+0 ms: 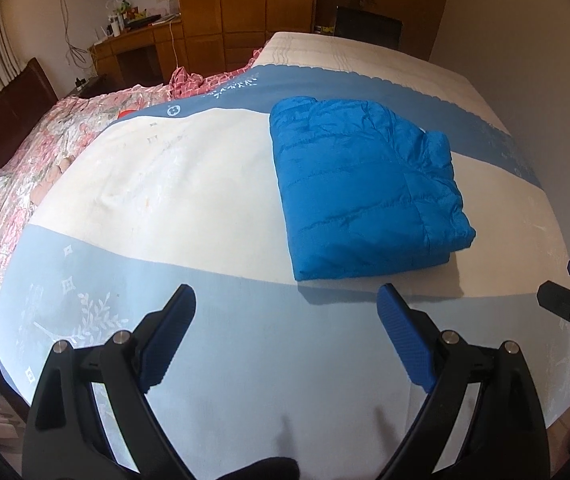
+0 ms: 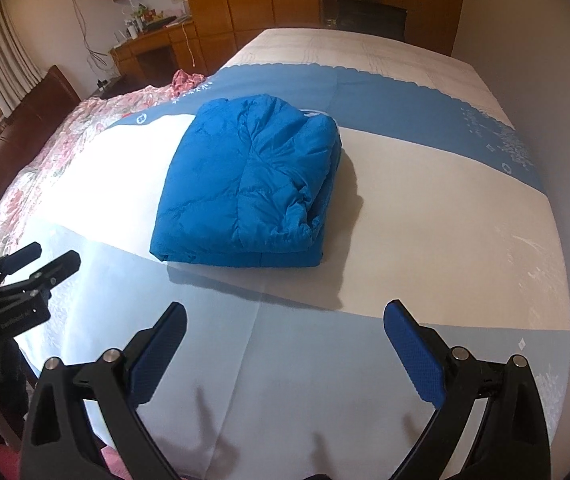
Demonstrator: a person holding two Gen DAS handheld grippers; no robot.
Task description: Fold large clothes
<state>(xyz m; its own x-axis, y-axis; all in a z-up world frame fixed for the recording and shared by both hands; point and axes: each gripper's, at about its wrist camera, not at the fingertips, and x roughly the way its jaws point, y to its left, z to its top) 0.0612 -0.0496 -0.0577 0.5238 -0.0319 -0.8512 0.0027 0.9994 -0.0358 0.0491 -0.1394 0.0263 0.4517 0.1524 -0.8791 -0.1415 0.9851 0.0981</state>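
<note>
A blue jacket (image 1: 365,188) is lying folded into a thick rectangle on the bed (image 1: 189,184), resting on the white band of the blue-and-white cover. The left gripper (image 1: 287,300) is hovering above the pale blue band near the bed's edge, its 2 fingers spread wide and holding nothing. The right gripper (image 2: 285,314) is hanging just beside it, likewise spread apart and empty. Both are sitting apart from the jacket. A pink floral quilt (image 1: 25,152) is bunching along the bed's left side
</note>
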